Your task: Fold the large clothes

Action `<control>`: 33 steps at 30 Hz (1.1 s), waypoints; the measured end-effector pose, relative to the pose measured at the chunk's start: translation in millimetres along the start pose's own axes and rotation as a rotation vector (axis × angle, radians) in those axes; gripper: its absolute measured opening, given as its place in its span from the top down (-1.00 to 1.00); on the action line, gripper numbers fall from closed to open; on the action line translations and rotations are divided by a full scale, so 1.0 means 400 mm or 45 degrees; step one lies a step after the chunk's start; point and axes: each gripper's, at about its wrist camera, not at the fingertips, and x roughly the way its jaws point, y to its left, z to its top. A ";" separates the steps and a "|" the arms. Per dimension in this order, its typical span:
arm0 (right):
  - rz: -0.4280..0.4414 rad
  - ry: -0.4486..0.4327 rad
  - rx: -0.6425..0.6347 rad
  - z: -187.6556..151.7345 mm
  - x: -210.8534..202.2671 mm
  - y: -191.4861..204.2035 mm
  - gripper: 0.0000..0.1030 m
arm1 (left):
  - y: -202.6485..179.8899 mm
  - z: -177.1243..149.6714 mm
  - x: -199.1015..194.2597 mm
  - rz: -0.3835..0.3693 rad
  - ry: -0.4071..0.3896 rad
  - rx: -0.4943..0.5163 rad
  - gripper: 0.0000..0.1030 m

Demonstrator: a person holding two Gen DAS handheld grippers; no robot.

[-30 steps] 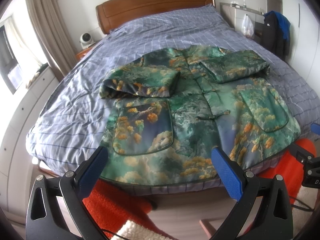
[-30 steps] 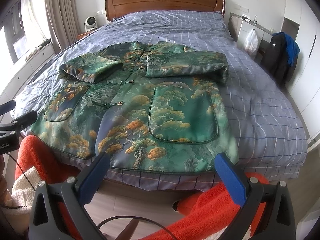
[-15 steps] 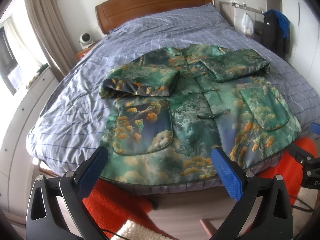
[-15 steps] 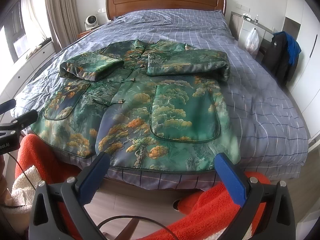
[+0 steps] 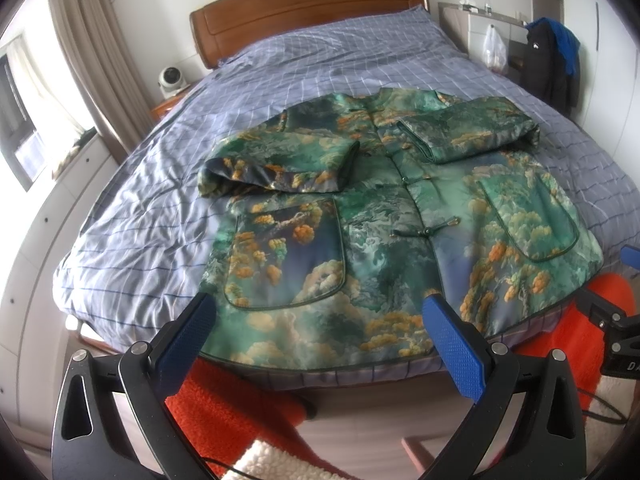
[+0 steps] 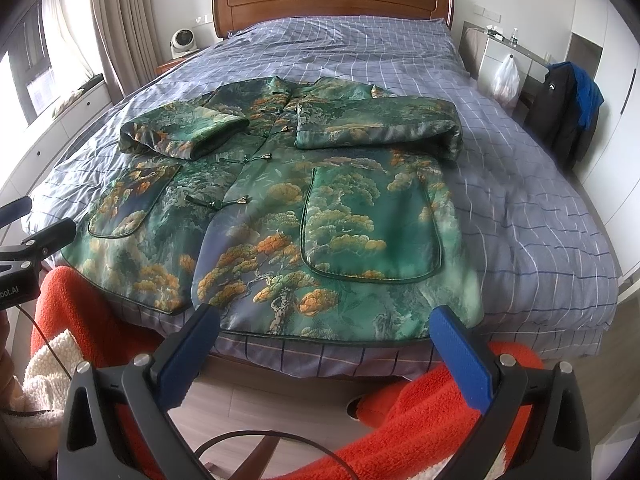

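Bare bedspread (image 6: 520,184) lies open on either side of the jacket (image 6: 320,208) and beyond it toward the headboard (image 6: 332,0), while the folded sleeves (image 6: 376,124) bulk up over its chest.

jacket (image 5: 384,240) back: hidden against bed (image 5: 160,216) | desk items (image 6: 496,32): too small to tell

A bed in checked lavender-blue bedding (image 6: 520,184) with a curved brown wooden headboard (image 6: 332,0) at twelve o'clock; beige curtains (image 6: 116,36) and daylit window (image 6: 36,76) at ten.
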 end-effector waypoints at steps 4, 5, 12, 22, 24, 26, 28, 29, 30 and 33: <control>0.001 0.002 0.001 0.000 0.000 0.000 -1.00 | -0.001 -0.002 0.001 0.000 0.002 0.001 -1.00; 0.002 0.003 0.000 -0.001 0.001 0.001 -1.00 | -0.001 -0.004 0.002 -0.001 0.003 0.002 -1.00; 0.004 0.006 -0.002 -0.002 0.006 0.005 -1.00 | -0.001 -0.009 0.004 0.000 0.003 0.006 -1.00; 0.006 0.010 -0.001 -0.005 0.011 0.007 -1.00 | -0.004 -0.007 0.005 0.001 0.004 0.006 -1.00; 0.005 0.009 -0.002 -0.005 0.011 0.007 -1.00 | -0.003 -0.008 0.004 0.001 0.003 0.006 -1.00; 0.005 0.009 -0.002 -0.006 0.012 0.008 -1.00 | -0.004 -0.006 0.005 0.002 0.003 0.006 -1.00; 0.006 0.011 -0.001 -0.005 0.011 0.007 -1.00 | -0.003 -0.009 0.005 0.002 0.003 0.006 -1.00; 0.006 0.012 -0.001 -0.006 0.012 0.007 -1.00 | -0.005 -0.006 0.005 0.002 0.004 0.006 -1.00; 0.005 0.010 -0.001 -0.004 0.011 0.007 -1.00 | -0.004 -0.007 0.005 0.002 0.004 0.006 -1.00; 0.005 0.009 -0.003 -0.004 0.011 0.007 -1.00 | -0.006 -0.005 0.005 0.003 0.004 0.006 -1.00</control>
